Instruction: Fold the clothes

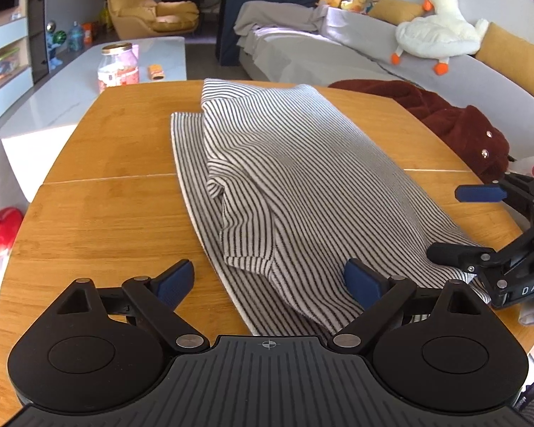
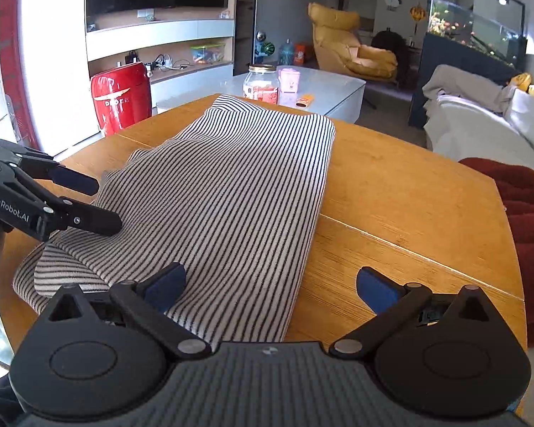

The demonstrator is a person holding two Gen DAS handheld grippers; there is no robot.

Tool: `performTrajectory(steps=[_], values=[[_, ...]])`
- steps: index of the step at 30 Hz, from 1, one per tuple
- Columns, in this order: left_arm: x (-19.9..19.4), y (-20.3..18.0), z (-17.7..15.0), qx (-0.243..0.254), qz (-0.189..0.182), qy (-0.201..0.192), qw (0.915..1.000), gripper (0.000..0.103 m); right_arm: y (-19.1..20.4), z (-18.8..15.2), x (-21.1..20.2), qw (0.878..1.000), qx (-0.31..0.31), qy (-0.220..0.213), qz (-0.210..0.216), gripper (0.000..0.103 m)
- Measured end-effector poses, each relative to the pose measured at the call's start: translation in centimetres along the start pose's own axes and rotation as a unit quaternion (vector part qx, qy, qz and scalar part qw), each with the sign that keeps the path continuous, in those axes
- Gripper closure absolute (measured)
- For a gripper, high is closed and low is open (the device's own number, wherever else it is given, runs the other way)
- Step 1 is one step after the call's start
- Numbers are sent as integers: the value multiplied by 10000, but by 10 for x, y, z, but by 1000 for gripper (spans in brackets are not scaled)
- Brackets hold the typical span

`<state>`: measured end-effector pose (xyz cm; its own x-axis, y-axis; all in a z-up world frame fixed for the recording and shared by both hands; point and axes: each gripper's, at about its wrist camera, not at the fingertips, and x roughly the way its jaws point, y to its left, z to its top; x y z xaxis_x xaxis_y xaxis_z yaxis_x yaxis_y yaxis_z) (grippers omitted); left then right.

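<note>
A black-and-white striped garment (image 1: 288, 185) lies partly folded on the wooden table (image 1: 106, 213), one side flap laid over its middle. My left gripper (image 1: 268, 283) is open, its fingers straddling the garment's near left edge. My right gripper (image 2: 270, 284) is open at the garment's (image 2: 231, 185) near right edge, one pad over the cloth and one over bare table (image 2: 409, 195). Each gripper shows in the other's view: the right one (image 1: 462, 224) at the right side, the left one (image 2: 103, 203) at the left side, both open over the cloth's near corners.
A dark red fuzzy garment (image 1: 445, 117) lies at the table's right side. Behind stand a low white table (image 1: 89, 82) with a jar (image 1: 118, 67), a grey sofa (image 1: 338, 53) with a plush goose (image 1: 438, 28), a yellow armchair (image 2: 349, 49) and a red cooler (image 2: 121, 96).
</note>
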<state>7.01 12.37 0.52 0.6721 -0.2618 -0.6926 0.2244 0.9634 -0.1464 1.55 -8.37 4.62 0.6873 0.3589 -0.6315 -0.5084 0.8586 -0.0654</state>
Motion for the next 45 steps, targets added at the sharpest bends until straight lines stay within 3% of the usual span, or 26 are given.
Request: performTrajectory(steps=[2, 4, 6, 8, 11, 13, 17, 20, 22, 24, 31, 36, 38, 41, 43, 45], values=[[0, 0, -1, -10, 1, -7, 10000, 7, 3, 6, -4, 9997, -244, -28, -76, 1], [-1, 0, -2, 27, 28, -22, 10000, 6, 11, 10, -10, 9977, -617, -169, -211, 8], [-2, 0, -3, 90, 68, -41, 9999, 5, 21, 13, -20, 9951, -936, -300, 50, 30], [-3, 0, -4, 105, 83, -42, 9999, 4, 30, 16, -29, 9913, -1176, -378, 455, 34], [-5, 4, -6, 67, 108, -17, 9999, 3, 45, 16, -38, 9812, -1435, -325, 1247, 34], [-6, 7, -8, 45, 134, 0, 9999, 3, 58, 11, -38, 9715, -1812, -232, 1513, 29], [-16, 12, -7, 24, 150, -66, 9999, 2, 80, -2, -27, 9576, -2475, -107, 1470, 23], [-23, 16, -5, 10, 159, -122, 9998, 3, 86, -4, -19, 9566, -2576, -149, 1356, 22], [-28, 18, -5, 0, 166, -159, 9997, 3, 88, -2, -16, 9589, -2519, -136, 1301, 22], [-33, 21, -4, -9, 172, -197, 9997, 3, 85, 3, -14, 9635, -2354, -82, 1273, 30], [-52, 27, -6, 22, -122, -266, 9996, 1, 35, 25, 8, 9877, -977, 179, 1209, 33], [-45, 2, -15, 709, -418, -134, 9965, 1, 12, 35, 16, 9870, -192, 365, 1554, 33], [-35, -13, -19, 1120, -355, -50, 9931, 1, 7, 35, 16, 9858, -51, 397, 1634, 33], [-15, -33, -25, 1624, 119, 73, 9866, 1, 5, 32, 13, 9855, -45, 372, 1655, 33], [-10, -35, -22, 1583, 241, 23, 9871, 0, 12, 28, 6, 9870, -391, 258, 1537, 33], [-10, -33, -16, 1436, 272, -54, 9893, 0, 22, 24, -2, 9869, -807, 122, 1391, 25]])
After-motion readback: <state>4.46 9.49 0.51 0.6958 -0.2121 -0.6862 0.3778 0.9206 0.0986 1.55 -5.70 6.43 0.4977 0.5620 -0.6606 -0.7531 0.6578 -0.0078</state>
